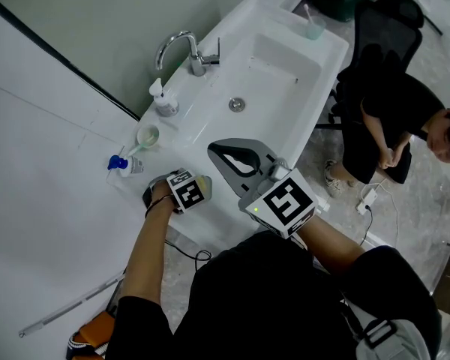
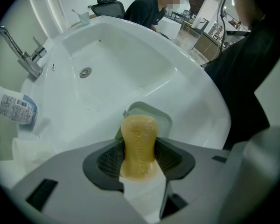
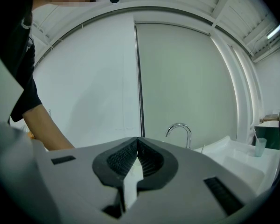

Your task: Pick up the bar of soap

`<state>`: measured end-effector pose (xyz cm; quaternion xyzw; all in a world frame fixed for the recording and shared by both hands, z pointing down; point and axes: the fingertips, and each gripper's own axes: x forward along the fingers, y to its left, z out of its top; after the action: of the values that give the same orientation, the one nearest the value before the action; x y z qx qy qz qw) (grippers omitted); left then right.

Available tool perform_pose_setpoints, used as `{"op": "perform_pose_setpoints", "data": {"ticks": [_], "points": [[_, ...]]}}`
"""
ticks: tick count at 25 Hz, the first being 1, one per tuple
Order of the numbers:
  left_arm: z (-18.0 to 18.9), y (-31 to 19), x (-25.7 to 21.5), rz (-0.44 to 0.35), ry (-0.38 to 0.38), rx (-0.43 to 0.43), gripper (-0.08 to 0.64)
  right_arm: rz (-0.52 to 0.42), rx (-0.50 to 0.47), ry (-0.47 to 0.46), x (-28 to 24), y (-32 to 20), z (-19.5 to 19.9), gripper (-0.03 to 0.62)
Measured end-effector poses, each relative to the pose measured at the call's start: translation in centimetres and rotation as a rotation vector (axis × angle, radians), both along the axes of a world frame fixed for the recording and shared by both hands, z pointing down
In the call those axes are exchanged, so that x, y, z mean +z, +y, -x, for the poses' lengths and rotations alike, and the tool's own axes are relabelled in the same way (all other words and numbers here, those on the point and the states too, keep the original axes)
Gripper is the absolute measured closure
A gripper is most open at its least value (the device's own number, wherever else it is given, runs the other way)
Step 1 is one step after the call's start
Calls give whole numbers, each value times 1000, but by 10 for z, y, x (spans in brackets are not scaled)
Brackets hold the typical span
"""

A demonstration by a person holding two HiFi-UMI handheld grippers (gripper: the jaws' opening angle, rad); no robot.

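The bar of soap (image 2: pixel 139 146) is yellow-orange and stands on end between the dark pads of my left gripper (image 2: pixel 139 155), which is shut on it. Just beyond it, an empty grey-green soap dish (image 2: pixel 155 114) sits on the white sink's near rim (image 2: pixel 200 106). In the head view the left gripper (image 1: pixel 197 187) hovers at the sink's front left corner, where the soap (image 1: pixel 205 181) shows only as a pale patch. My right gripper (image 1: pixel 219 151) hangs over the sink's front edge. In its own view the right gripper (image 3: pixel 138 141) is shut, with its tips touching and nothing held.
A chrome faucet (image 1: pixel 181 47) and a pump bottle (image 1: pixel 163 100) stand at the basin's left. A small cup (image 1: pixel 148 135) and a blue-capped bottle (image 1: pixel 124 165) sit near the left gripper. A cup (image 1: pixel 313 27) stands at the far end. A person in black (image 1: pixel 394 118) sits to the right.
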<state>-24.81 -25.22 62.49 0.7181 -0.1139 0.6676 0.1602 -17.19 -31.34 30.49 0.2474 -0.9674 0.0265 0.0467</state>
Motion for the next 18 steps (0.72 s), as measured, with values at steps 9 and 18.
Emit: {"op": "perform_pose_setpoints", "data": {"ticks": [9, 18], "points": [[-1, 6, 1, -42, 57, -23, 354, -25, 15, -19, -8, -2, -5, 584], [-1, 15, -11, -94, 181, -141, 354, -48, 15, -21, -18, 2, -12, 584]]}}
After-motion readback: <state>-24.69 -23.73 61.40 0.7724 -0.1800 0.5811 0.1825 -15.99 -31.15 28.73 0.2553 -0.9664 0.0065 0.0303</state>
